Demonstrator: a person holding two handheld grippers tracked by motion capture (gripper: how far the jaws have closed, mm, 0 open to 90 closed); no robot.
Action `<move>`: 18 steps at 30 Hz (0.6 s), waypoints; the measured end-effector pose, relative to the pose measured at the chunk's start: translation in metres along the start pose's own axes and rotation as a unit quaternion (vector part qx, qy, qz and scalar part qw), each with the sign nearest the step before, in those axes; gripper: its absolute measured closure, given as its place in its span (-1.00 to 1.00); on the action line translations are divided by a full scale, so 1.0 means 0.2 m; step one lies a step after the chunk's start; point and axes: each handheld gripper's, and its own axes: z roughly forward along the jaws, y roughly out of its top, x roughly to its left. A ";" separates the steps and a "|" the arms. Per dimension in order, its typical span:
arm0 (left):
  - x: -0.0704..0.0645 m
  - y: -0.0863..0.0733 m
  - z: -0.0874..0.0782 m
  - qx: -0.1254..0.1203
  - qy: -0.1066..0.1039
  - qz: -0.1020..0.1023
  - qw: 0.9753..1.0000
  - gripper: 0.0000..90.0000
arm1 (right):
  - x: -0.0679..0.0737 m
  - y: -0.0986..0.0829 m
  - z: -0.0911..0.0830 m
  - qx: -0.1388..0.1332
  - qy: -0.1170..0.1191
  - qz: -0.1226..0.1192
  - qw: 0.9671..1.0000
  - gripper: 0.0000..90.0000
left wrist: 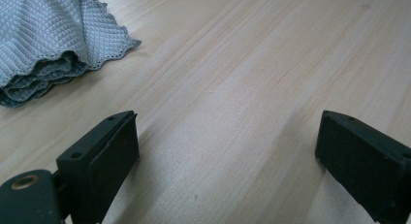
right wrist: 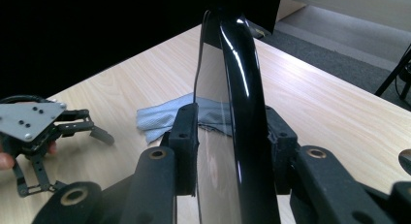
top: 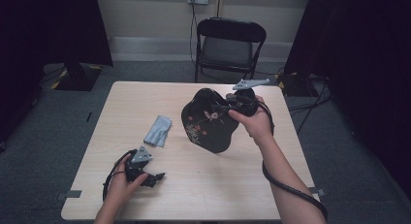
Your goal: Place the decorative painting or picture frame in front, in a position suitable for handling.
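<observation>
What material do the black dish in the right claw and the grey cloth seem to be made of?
Black dish: probably lacquered wood or plastic, since its glossy rim shows sharp highlights and its face has a painted flower pattern.
Grey cloth: soft woven textile, likely microfibre, with a waffle grid and scalloped edge.

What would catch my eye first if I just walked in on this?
A glossy black plate with a flower pattern, held up tilted over the middle of the table, its rim clamped in the right tongs. To its left lies a crumpled grey cloth, and the left tongs sit open near the front edge.

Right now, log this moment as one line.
right tongs: shut on black plate, lifted | left tongs: open, near grey cloth
</observation>
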 end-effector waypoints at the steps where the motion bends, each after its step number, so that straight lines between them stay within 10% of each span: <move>1: 0.00 0.00 0.00 0.000 0.000 0.000 1.000 -0.82 | 0.00 0.01 0.01 -0.001 0.000 -0.001 1.000 0.44; 18: 0.00 0.00 0.00 0.000 0.000 0.000 1.000 -0.82 | 0.01 0.03 0.03 0.006 0.004 0.017 1.000 0.81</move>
